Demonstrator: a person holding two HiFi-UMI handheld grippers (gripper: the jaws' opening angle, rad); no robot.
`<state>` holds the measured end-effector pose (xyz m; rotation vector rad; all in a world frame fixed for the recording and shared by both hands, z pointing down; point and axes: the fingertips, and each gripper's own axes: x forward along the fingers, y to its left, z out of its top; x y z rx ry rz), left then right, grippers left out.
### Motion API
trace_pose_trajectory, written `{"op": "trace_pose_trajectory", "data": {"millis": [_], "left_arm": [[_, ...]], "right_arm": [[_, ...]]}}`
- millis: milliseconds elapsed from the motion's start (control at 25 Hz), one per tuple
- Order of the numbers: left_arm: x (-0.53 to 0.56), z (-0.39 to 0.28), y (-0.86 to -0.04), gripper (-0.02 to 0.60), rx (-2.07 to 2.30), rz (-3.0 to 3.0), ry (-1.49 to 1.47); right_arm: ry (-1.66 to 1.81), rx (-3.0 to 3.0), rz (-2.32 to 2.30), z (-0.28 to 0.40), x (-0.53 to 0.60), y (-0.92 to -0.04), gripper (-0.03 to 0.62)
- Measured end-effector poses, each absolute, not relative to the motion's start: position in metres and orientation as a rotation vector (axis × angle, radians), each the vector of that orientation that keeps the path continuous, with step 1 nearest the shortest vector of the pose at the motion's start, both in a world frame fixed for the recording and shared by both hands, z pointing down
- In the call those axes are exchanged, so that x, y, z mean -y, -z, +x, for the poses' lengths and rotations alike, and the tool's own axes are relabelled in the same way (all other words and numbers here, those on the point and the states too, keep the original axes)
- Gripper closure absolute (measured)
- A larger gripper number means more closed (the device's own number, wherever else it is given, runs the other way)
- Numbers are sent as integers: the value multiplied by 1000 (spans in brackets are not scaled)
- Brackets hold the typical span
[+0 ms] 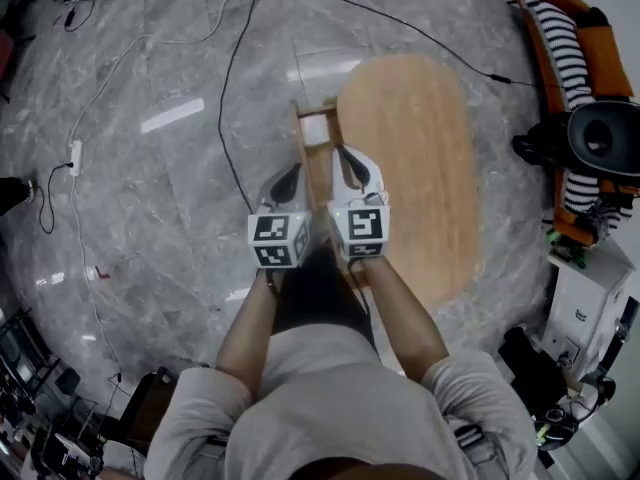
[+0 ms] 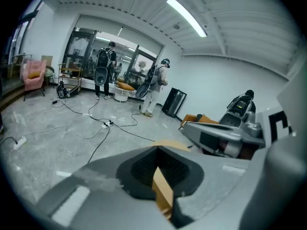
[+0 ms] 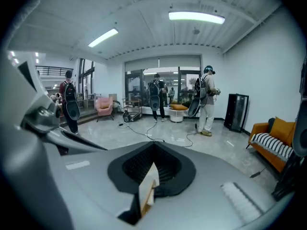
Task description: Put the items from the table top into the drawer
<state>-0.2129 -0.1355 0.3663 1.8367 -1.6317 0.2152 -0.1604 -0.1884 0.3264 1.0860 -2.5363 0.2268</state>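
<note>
In the head view both grippers are held high and close to the camera, above the oval wooden table. Its top shows nothing lying on it. A wooden drawer sticks out, open, from the table's left side. My left gripper hangs over the drawer's left edge with its jaws together and nothing in them. My right gripper is just beside it, over the table's left rim, also shut and empty. In each gripper view the jaws meet at the tips, left gripper and right gripper, and only a sliver of wood shows between them.
Black and white cables run across the grey marble floor left of the table. An orange sofa with a striped cushion and a white cabinet stand to the right. Far off, people with backpacks stand by glass doors.
</note>
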Motion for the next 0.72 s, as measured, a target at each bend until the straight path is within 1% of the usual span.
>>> {"op": "trace_pose_trajectory", "data": {"millis": [120, 320, 480, 720], "left_arm": [[131, -214, -330, 561, 1661, 1880, -235], [112, -206, -266, 561, 1733, 1978, -159], [108, -187, -242, 561, 1728, 1979, -135], [110, -150, -202, 561, 1719, 2125, -160]], "right_arm": [[-188, 2558, 1116, -150, 171, -292, 588], [-144, 2646, 1111, -144, 136, -240, 588], [-64, 2687, 1118, -129, 124, -192, 588], [-17, 2689, 1165, -92, 120, -170, 588]]}}
